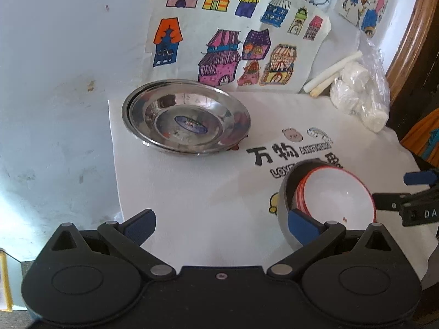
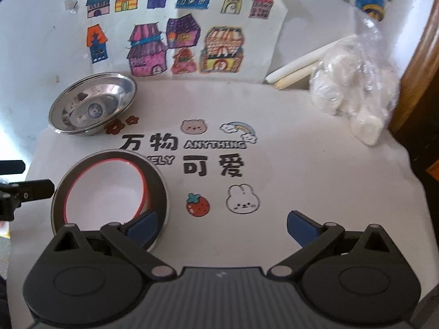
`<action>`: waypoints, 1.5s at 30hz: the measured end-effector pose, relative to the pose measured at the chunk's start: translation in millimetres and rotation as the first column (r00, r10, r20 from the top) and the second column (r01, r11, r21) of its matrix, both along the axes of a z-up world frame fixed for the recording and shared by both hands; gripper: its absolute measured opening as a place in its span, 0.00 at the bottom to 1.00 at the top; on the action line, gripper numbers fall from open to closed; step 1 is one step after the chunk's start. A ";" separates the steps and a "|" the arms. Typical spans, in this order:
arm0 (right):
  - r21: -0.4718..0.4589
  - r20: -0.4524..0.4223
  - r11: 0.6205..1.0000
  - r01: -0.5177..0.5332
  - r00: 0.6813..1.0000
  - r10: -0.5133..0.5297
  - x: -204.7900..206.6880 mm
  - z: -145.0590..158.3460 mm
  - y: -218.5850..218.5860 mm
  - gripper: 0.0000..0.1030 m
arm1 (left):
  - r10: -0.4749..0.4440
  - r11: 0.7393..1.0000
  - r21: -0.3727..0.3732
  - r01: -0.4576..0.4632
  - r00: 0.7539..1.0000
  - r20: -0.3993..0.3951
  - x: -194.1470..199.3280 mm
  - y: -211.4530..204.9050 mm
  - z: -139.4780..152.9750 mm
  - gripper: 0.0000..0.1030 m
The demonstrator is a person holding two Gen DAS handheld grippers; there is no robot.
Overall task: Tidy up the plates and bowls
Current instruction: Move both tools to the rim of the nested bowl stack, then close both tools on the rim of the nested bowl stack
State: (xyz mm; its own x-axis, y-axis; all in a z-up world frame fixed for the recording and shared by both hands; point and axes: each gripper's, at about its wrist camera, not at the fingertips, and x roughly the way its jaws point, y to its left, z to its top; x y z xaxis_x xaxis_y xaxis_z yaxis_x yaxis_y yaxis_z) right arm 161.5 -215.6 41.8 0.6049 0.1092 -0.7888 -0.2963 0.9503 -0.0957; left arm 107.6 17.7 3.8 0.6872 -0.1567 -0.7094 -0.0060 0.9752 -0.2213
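both claws, left gripper (image 1: 221, 227) and right gripper (image 2: 222, 227), gape wide, empty. bowls (image 2: 107, 192) nested at nine o'clock; plates (image 2: 93, 104) stacked at ten. we judge organizing near complete; next, verify alignment.

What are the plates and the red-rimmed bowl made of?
Plates: stacked, likely polished stainless steel; mirror reflections, bright thin rims, a blue sticker in the top one.
Red-rimmed bowl: smooth glossy white, ceramic or melamine, can't tell which. It sits tilted inside a grey bowl with a dull metallic outside, probably brushed steel.
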 end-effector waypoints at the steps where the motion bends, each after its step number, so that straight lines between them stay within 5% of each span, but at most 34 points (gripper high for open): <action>1: 0.000 -0.010 1.000 -0.009 1.000 0.009 1.6 -1.4 0.3 1.00 | -0.008 1.000 -0.001 0.008 1.000 -0.009 0.2 -0.6 0.0 0.99; 13: -0.008 -0.104 0.999 -0.039 0.994 0.038 17.1 -12.0 2.3 0.99 | -0.078 0.997 -0.027 0.075 0.986 -0.145 26.3 -14.0 -4.6 0.93; 25: -0.006 -0.138 0.999 -0.054 0.989 0.053 22.3 -19.1 4.3 0.96 | -0.120 0.990 -0.098 0.103 0.977 -0.176 37.1 -18.9 0.9 0.54; 30: 0.006 -0.155 0.999 -0.046 0.987 0.046 22.5 -17.8 5.7 0.93 | -0.160 0.979 -0.151 0.138 0.976 -0.150 39.1 -22.7 4.9 0.18; 36: 0.016 -0.166 0.999 -0.045 0.985 0.047 21.0 -17.6 6.2 0.91 | -0.161 0.978 -0.158 0.140 0.978 -0.135 43.2 -25.9 6.2 0.10; 40: 0.031 -0.167 0.998 -0.047 0.985 0.051 20.2 -17.8 8.3 0.81 | -0.159 0.978 -0.153 0.140 0.980 -0.120 44.1 -26.2 5.6 0.10; 45: 0.108 -0.196 0.993 -0.047 0.978 0.067 23.5 -21.2 12.1 0.53 | -0.152 0.980 -0.147 0.135 0.982 -0.109 44.4 -26.7 5.4 0.09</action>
